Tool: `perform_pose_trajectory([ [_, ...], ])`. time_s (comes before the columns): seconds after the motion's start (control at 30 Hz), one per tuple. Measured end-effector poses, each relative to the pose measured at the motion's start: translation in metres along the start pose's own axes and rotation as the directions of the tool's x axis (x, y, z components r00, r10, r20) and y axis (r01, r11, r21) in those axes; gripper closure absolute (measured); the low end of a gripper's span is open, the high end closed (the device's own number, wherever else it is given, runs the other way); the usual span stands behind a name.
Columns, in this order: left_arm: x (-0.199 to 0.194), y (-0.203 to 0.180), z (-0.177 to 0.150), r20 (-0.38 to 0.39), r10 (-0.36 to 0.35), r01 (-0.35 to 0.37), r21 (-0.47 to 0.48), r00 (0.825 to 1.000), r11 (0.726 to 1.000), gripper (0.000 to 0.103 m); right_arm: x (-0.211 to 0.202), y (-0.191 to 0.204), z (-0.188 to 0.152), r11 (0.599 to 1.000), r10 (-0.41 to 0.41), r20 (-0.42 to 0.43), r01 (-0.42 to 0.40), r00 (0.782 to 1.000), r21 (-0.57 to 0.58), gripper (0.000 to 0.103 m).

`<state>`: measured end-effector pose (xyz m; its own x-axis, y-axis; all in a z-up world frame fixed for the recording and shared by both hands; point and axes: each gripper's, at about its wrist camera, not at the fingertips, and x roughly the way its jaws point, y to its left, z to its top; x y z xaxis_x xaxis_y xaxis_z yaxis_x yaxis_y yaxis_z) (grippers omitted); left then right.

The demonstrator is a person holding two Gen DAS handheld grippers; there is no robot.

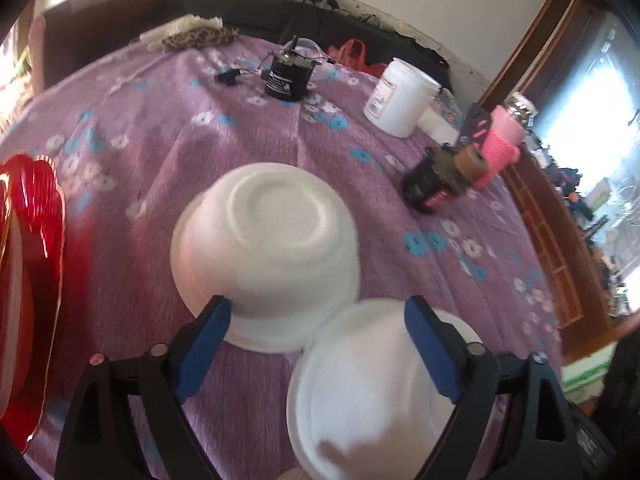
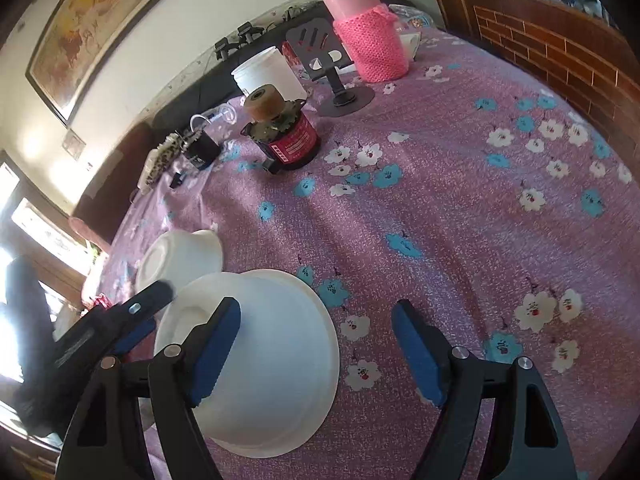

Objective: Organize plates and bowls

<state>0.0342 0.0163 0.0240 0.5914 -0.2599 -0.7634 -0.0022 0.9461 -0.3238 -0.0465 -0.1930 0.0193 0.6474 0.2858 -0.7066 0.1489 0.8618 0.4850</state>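
Two white foam bowls stand upside down, side by side, on the purple flowered tablecloth point(image 1: 140, 152). In the left wrist view the far bowl point(image 1: 266, 256) is at centre and the near bowl point(image 1: 360, 400) is low and to the right. My left gripper point(image 1: 318, 306) hangs open above them: its left finger is by the far bowl's rim, its right finger is over the near bowl, and neither pad presses on anything. My right gripper point(image 2: 316, 312) is open too, its left finger point(image 2: 216, 352) in front of the near bowl point(image 2: 272, 360) and its right finger clear of it. A red plate point(image 1: 36, 272) lies at the left edge.
At the back of the table stand a black jar point(image 1: 286, 76), a white tub point(image 1: 400, 96), a red-and-black can topped with a tape roll point(image 2: 288, 140), a dark phone stand point(image 2: 328, 60) and a pink knit-covered bottle point(image 2: 368, 40). A brick-patterned wall point(image 2: 560, 52) lies beyond the right edge.
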Motion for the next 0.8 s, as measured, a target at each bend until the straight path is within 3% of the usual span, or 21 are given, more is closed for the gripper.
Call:
perform_pose_trajectory([
  [0.1, 0.013, 0.005, 0.002, -0.001, 0.020, -0.020, -0.061, 1.000, 0.998, 0.002, 0.004, -0.012, -0.003, 0.995, 0.074, -0.002, -0.074, 0.997, 0.061, 0.021],
  [0.3, 0.015, 0.005, 0.000, 0.028, 0.021, -0.020, -0.060, 0.999, 0.998, 0.001, 0.008, -0.025, -0.005, 0.977, 0.164, 0.013, -0.165, 0.986, 0.134, 0.019],
  [0.4, 0.016, -0.004, -0.005, 0.024, -0.054, 0.056, -0.087, 0.998, 0.995, 0.001, 0.008, -0.014, -0.007, 0.989, 0.129, 0.010, -0.129, 0.992, 0.071, 0.017],
  [0.5, 0.013, -0.019, -0.007, -0.037, -0.123, 0.122, -0.030, 0.992, 0.992, 0.001, -0.006, -0.035, -0.007, 0.973, 0.156, 0.074, -0.166, 0.985, 0.162, 0.018],
  [0.57, -0.002, -0.028, -0.008, 0.027, -0.088, 0.088, 0.009, 0.996, 0.996, 0.000, -0.014, -0.056, -0.005, 0.954, 0.157, 0.124, -0.183, 0.980, 0.238, 0.018],
  [0.63, -0.019, -0.045, -0.009, 0.118, -0.033, 0.019, 0.119, 0.993, 0.993, 0.000, -0.023, -0.070, -0.003, 0.939, 0.146, 0.186, -0.195, 0.972, 0.283, 0.018],
  [0.7, -0.040, -0.063, -0.010, 0.230, -0.020, -0.031, 0.216, 0.973, 0.976, 0.000, -0.029, -0.071, 0.004, 0.948, 0.079, 0.225, -0.143, 0.971, 0.284, 0.018],
  [0.8, -0.050, -0.083, -0.001, 0.350, 0.004, -0.112, 0.288, 0.937, 0.951, 0.000, -0.035, -0.067, 0.017, 0.965, 0.016, 0.337, -0.103, 0.941, 0.242, 0.018],
])
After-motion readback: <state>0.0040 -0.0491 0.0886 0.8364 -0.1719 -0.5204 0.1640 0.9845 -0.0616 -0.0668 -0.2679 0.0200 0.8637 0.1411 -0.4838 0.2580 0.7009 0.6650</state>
